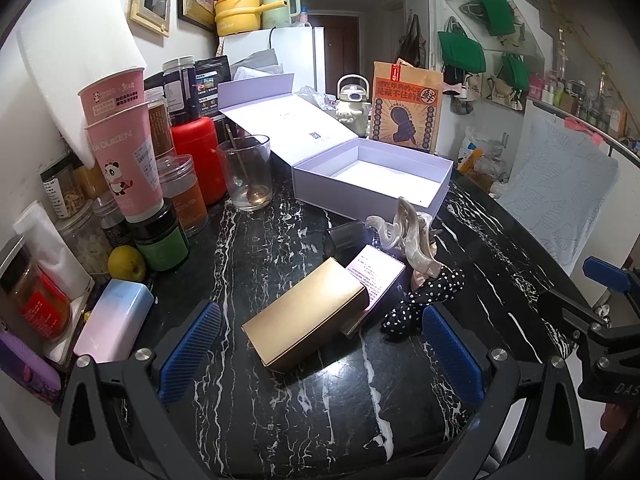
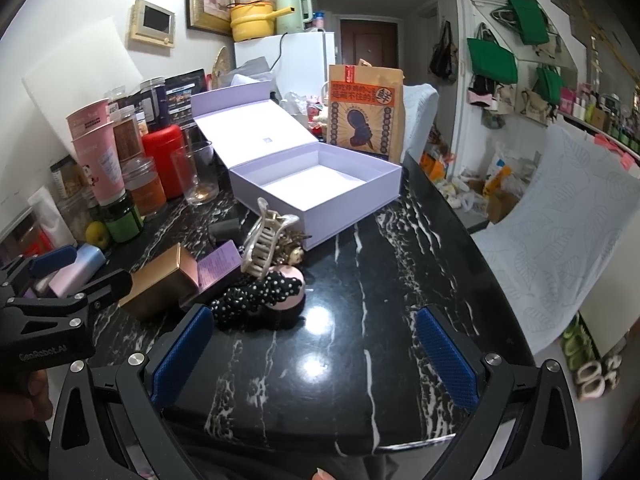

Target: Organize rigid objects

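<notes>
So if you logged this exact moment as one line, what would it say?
left gripper: open, over gold box | right gripper: open, holding nothing | lavender box: lid open, nothing inside

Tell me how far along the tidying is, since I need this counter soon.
Nothing looks done: the open lavender box is empty. Nothing is in hand; left gripper and right gripper are both open above the marble counter. Left outside the box: gold box, claw clip, polka-dot hair tie and a purple card.
</notes>
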